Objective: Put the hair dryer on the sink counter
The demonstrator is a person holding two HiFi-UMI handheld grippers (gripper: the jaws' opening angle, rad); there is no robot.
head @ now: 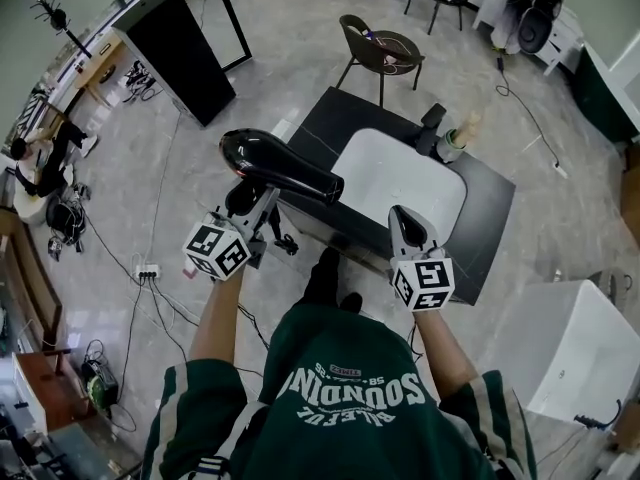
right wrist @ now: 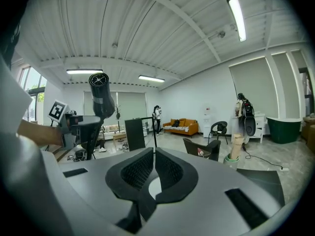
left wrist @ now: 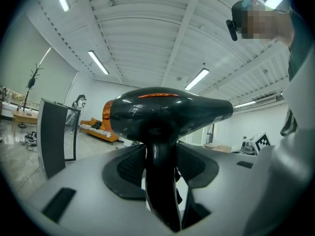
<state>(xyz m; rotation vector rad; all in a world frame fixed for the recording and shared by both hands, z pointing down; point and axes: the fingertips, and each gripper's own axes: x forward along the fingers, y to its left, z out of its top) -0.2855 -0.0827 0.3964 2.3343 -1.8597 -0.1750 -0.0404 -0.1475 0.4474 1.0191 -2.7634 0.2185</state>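
Counter point(head: 345, 123), hair dryer point(head: 282, 168) in left tool point(head: 248, 206)

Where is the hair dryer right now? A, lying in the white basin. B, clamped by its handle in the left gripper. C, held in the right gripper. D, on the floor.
B: the left gripper has its jaws closed on the handle of the hair dryer, held up in the air, while the right gripper is shut with nothing in it.
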